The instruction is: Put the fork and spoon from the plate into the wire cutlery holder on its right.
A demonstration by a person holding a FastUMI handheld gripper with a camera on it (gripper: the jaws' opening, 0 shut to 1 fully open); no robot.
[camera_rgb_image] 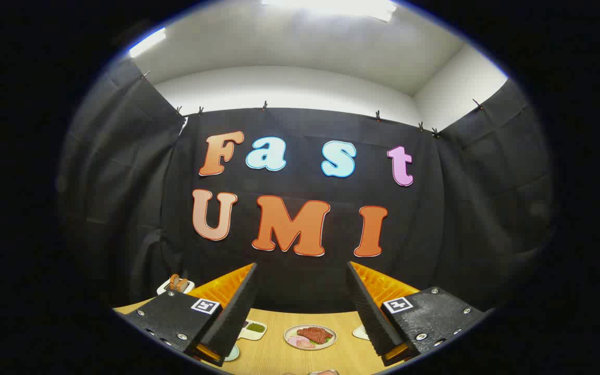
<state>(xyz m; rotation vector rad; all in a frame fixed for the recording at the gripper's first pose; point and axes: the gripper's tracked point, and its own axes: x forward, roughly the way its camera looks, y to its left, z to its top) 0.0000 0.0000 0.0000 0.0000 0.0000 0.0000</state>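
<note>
I hold the gripper (302,307) wide open and empty, high above the wooden table (274,354), for approach clearance.

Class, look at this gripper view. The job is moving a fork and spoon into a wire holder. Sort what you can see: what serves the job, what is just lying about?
Serves the job:
- gripper, open, holding nothing, above the table

Just lying about:
- plate of meat, between the fingers
- small dish of green food
- dish with bread

Bright ceiling panels (331,6) glaring overhead; black cloth dim; sharp centre, strong fisheye bending, darkening toward edges
</note>
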